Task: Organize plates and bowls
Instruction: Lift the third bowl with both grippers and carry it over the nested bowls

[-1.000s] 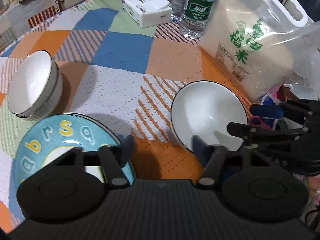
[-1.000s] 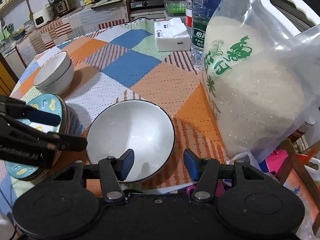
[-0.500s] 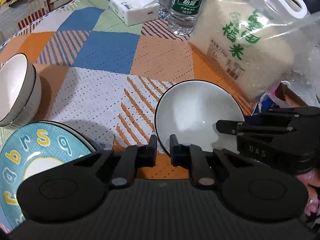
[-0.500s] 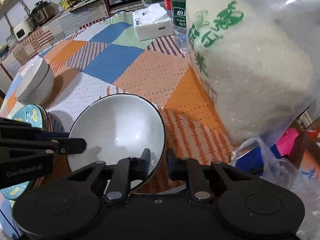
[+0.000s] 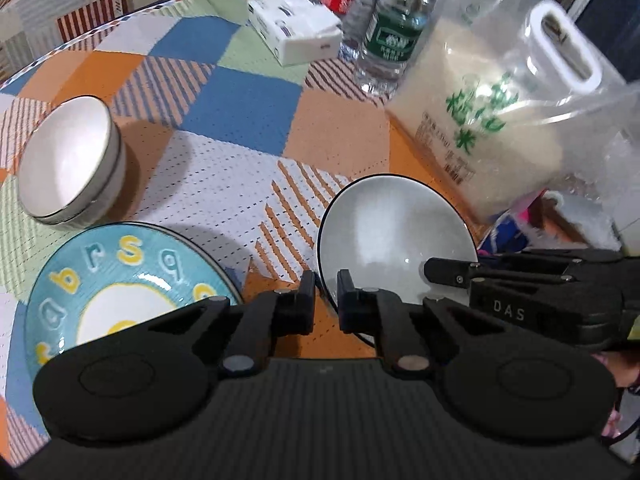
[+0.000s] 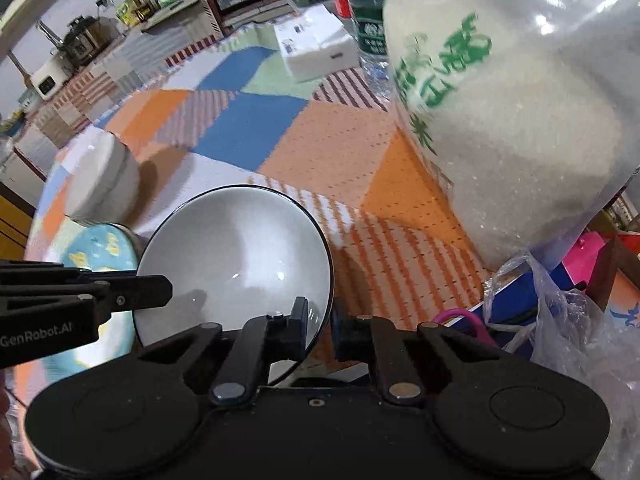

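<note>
Grey-white plate (image 5: 394,236) with dark rim, near right of the surface (image 5: 224,184), pinched at its near edge from both sides: left gripper (image 5: 322,294) jaws clamped on the near-left rim, right gripper (image 6: 320,320) jaws clamped on the near-right rim. Round, so no long axis; both hands equally close. Left of it, just beside: blue letter plate (image 5: 120,280), one. Farther left: white bowls (image 5: 68,162), apparently two stacked. Far right: rice bag (image 5: 492,120), bottles (image 5: 394,28), tissue pack (image 5: 296,32).
</note>
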A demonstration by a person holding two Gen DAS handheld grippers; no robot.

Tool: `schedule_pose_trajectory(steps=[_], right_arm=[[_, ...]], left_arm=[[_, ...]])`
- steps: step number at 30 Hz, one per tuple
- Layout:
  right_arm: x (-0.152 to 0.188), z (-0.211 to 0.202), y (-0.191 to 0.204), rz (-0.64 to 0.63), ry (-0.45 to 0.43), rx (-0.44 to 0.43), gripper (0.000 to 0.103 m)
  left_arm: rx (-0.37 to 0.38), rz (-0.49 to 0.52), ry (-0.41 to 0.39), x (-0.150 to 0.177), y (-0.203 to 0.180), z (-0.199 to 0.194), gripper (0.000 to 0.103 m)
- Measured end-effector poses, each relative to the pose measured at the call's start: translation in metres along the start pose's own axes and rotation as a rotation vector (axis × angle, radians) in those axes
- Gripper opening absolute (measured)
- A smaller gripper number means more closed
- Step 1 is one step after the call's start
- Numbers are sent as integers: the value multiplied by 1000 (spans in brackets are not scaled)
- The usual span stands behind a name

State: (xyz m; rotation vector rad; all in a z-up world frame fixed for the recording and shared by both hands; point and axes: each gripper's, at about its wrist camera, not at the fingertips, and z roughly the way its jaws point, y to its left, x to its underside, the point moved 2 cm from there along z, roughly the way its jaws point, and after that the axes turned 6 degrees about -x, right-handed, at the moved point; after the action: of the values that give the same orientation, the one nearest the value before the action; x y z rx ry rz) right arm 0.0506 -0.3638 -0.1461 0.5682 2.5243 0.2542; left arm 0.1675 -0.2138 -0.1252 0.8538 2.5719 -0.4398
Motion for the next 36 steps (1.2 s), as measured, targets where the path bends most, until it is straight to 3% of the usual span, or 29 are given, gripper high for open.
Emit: schedule_pose_trajectory(steps=[18,24,28,36], right_arm=[[-28,-51,85,-130,-57,-152,15],[-57,-37,127,-198,-49,-211,15],[-71,-28,154,-247,-61,-231,15],[-103,16,195,-347,-50,-237,15]], left_arm=[[-40,-82,-66,7,59,-99,10],[-120,-109,-131,-7,94,-121,10],[-134,-177,-155,-17,125,-128,10],[-182,-259,-236,-28,169,-119,11]])
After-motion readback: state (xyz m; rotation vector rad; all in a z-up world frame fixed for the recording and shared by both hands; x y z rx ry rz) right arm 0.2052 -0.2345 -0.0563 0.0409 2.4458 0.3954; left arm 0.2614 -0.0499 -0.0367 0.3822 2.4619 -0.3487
